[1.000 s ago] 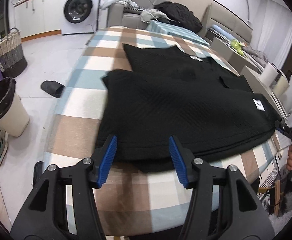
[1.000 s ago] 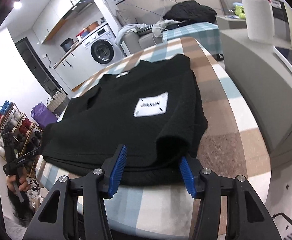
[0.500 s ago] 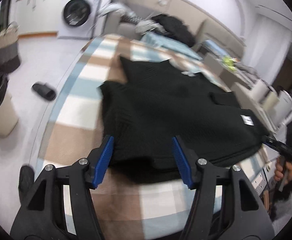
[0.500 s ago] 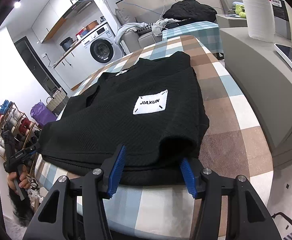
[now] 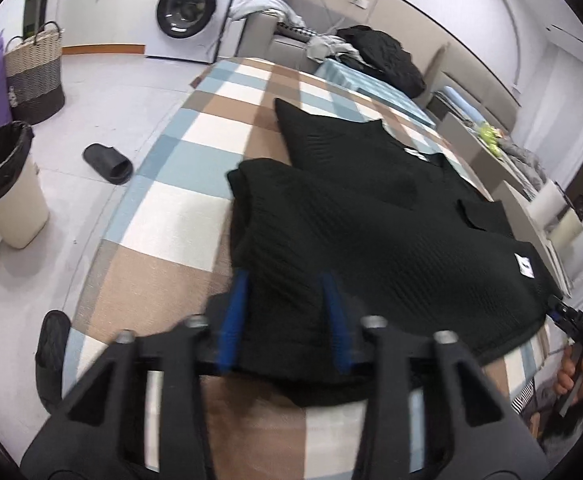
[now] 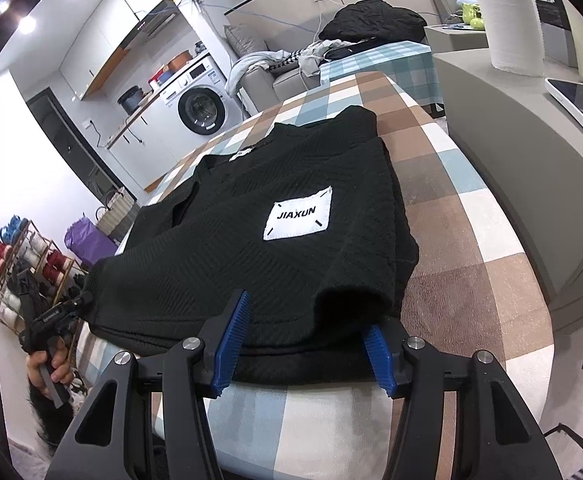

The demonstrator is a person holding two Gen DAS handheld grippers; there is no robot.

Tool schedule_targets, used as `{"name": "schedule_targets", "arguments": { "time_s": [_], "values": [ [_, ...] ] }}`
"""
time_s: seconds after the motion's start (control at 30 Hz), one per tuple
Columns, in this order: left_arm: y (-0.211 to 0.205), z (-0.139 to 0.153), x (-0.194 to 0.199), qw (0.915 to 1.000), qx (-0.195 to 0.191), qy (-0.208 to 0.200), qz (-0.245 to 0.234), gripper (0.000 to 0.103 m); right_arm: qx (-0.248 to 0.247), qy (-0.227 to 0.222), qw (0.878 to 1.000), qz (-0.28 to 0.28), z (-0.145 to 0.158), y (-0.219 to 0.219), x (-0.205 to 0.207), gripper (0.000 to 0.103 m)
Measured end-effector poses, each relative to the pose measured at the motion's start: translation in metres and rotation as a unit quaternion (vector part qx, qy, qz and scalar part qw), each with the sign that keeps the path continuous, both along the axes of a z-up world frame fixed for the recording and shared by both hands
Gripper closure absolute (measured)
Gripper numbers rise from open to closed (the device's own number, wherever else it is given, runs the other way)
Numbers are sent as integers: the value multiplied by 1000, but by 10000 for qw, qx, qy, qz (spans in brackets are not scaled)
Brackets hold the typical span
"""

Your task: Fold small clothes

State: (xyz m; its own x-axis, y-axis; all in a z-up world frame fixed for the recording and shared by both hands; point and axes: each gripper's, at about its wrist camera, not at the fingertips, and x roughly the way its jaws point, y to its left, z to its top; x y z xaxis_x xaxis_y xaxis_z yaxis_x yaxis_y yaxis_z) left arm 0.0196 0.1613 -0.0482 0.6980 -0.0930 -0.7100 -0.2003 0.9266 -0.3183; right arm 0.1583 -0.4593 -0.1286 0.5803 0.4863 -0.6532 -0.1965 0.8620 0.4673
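Black ribbed-knit garment, white woven patch uppermost, lies part-folded on the checked table cover. Left gripper, jaws just narrowed, straddles its near hem; grip uncertain. Right gripper stands half open around the thick folded corner. Bare cloth borders both sides.

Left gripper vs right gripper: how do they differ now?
The left gripper has just been closing: its fingers stand narrow, bunching the black top's near hem between them. The right gripper stands wider, hem between its fingers but no pinch visible. Left view is motion-blurred; right view sharp. Both sit at the same near edge.
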Motion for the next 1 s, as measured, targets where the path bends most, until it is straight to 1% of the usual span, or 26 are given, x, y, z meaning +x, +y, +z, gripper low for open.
{"name": "schedule_targets", "arguments": {
  "time_s": [0.03,0.07,0.13,0.17,0.23,0.27,0.3,0.37,0.43,0.57,0.67,0.7,0.77,0.83,0.9,0.93,1.0],
  "values": [
    [1,0,0,10000,-2,-47,40,88,41,5,10000,-23,-1,-1,1,47],
    [3,1,0,9999,-26,-115,63,93,108,3,9999,-49,-2,-2,2,47],
    [3,3,-1,9997,-48,-225,67,97,379,-21,9992,-153,-4,-6,6,47],
    [2,5,-2,9996,-31,-276,69,98,594,35,9979,-235,-7,-9,9,47],
    [1,10,-2,9993,-14,-360,67,98,906,135,9950,-412,-12,-15,15,63],
    [1,13,-1,9992,-19,-400,56,99,926,164,9942,-519,-13,-17,18,79],
    [1,16,0,9990,-25,-445,60,99,905,176,9939,-611,-13,-18,22,87],
    [3,25,5,9985,-24,-546,76,100,881,159,9935,-705,-10,-20,28,96],
    [5,37,14,9975,4,-699,84,100,831,-22,9938,-744,0,-20,32,97],
    [9,67,40,9948,142,-1004,126,100,610,-647,9930,-776,37,-15,43,98],
    [12,82,66,9937,236,-1086,119,100,485,-1117,9891,-826,61,-13,53,98],
    [13,84,75,9939,244,-1071,126,100,465,-1198,9878,-880,66,-13,56,98],
    [15,79,89,9952,213,-944,144,100,464,-1147,9875,-972,65,-12,63,98],
    [19,66,97,9972,70,-731,139,100,442,-946,9893,-1015,54,-10,66,98],
    [25,51,94,9982,-103,-571,144,100,437,-633,9921,-995,36,-13,65,98],
    [28,42,91,9985,-257,-459,131,100,464,-478,9930,-980,27,-15,65,98],
    [31,28,83,9986,-380,-362,85,99,542,-198,9941,-922,10,-20,62,98]
  ]
}}
